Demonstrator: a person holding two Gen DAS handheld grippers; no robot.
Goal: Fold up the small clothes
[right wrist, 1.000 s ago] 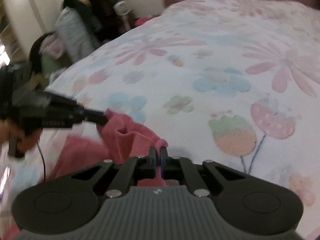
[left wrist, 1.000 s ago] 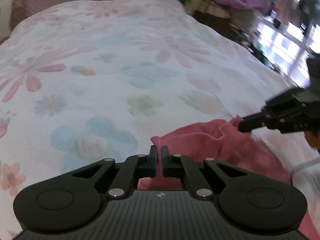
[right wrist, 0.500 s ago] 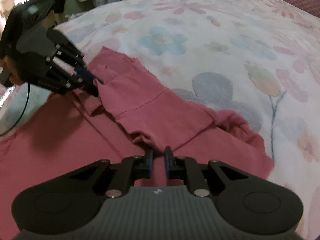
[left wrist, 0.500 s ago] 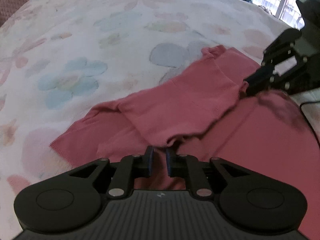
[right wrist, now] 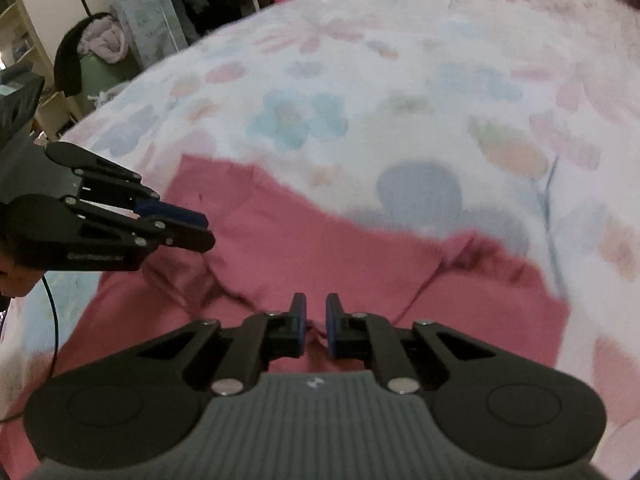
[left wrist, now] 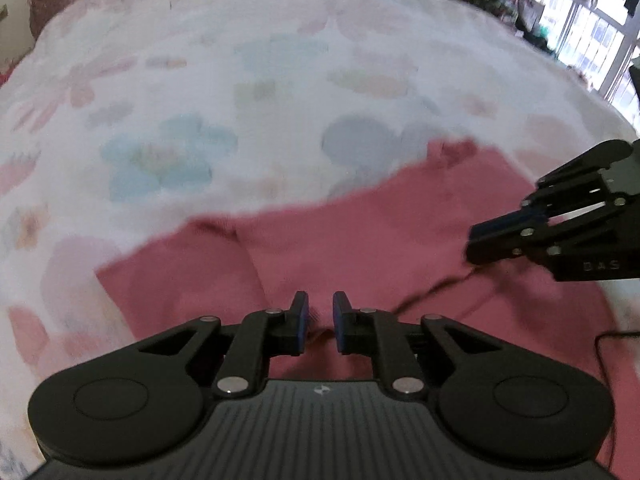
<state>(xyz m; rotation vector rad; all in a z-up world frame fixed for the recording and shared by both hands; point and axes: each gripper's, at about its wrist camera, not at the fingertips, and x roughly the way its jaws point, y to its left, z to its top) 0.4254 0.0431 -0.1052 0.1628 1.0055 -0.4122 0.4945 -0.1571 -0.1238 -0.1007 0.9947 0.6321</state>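
Observation:
A pink knit garment [left wrist: 360,248] lies spread on the flowered bedspread [left wrist: 200,100], with one part folded over the rest. It also shows in the right wrist view [right wrist: 340,264]. My left gripper [left wrist: 318,316] is slightly open and empty, just above the cloth's near fold. My right gripper [right wrist: 316,318] is also slightly open and empty over the cloth. In the left wrist view the right gripper [left wrist: 496,236] reaches in from the right, above the cloth. In the right wrist view the left gripper [right wrist: 200,230] reaches in from the left.
The bed runs away from me with a pink headboard [left wrist: 44,4] at the far end. Piled clothes and bags [right wrist: 120,40] stand beside the bed. A window [left wrist: 592,28] lies at the right. A black cable [right wrist: 52,320] crosses the cloth's left edge.
Both grippers held the pink cloth's edge raised a second ago, laid it down folded over, then opened. Now both have drawn back a little and the cloth lies flat.

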